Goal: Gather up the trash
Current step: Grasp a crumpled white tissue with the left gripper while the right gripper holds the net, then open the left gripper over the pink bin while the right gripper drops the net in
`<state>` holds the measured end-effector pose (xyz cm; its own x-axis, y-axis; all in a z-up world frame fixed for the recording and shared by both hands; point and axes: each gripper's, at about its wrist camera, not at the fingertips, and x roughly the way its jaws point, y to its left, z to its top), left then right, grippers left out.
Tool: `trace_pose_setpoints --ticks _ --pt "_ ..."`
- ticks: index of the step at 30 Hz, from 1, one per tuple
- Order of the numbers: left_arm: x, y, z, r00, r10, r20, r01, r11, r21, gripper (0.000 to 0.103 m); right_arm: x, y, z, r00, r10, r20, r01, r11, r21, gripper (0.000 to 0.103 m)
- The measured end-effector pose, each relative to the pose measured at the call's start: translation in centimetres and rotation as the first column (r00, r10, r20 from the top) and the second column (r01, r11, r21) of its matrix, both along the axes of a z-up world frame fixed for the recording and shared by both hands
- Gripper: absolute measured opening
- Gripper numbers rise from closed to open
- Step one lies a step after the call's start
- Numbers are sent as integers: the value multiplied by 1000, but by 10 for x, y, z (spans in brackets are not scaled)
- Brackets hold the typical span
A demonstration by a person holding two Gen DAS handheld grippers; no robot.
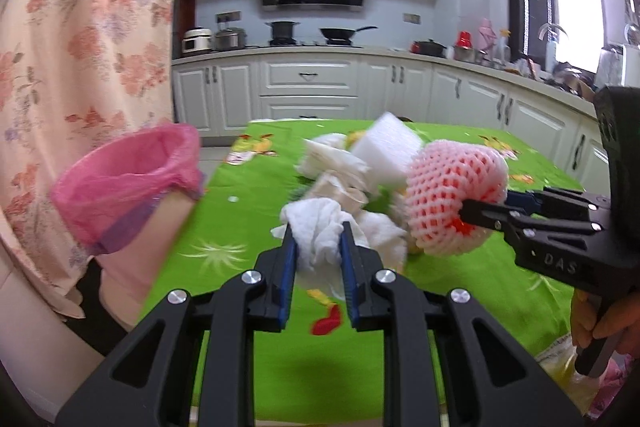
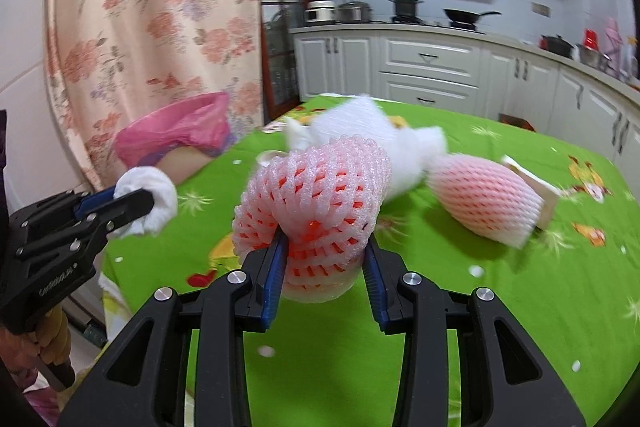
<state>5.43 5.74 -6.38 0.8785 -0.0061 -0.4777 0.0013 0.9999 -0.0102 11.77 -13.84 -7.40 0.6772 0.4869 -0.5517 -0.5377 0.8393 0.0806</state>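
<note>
White kitchen cabinets and a black range hood stood behind the table, which wore a bright green cloth printed with cartoon figures. Your left gripper was pinching a crumpled white tissue between its blue pads, the wad bunched with no clear long axis, held just above the cloth near the table's left edge. Your right gripper was clamped on a pink foam fruit net, a squashed mesh sleeve with red showing through its holes; its open end faced up and away from you. On the right gripper's body, seen from the left wrist, you could read "DAS"; the lettering on the left gripper's body was too blurred to read.

A second foam net lay on the cloth to the right, its long axis running left to right, beside a blurred heap of white tissues and foam. A bin with a pink liner stood just off the table's left edge, in front of a floral curtain.
</note>
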Motion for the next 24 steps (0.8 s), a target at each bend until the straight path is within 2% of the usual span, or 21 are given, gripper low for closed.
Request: trace_pose_setpoints --ticks 12,18,24 --pt "-5 67 12 985 172 27 -172 985 -2 20 1 63 11 988 152 24 -151 988 -37 37" --pt "3 104 21 969 245 26 -246 969 5 21 16 104 29 973 224 52 -223 975 -24 37" --pt "12 143 42 948 310 67 -312 950 21 21 34 152 49 955 289 71 -290 957 -3 37"
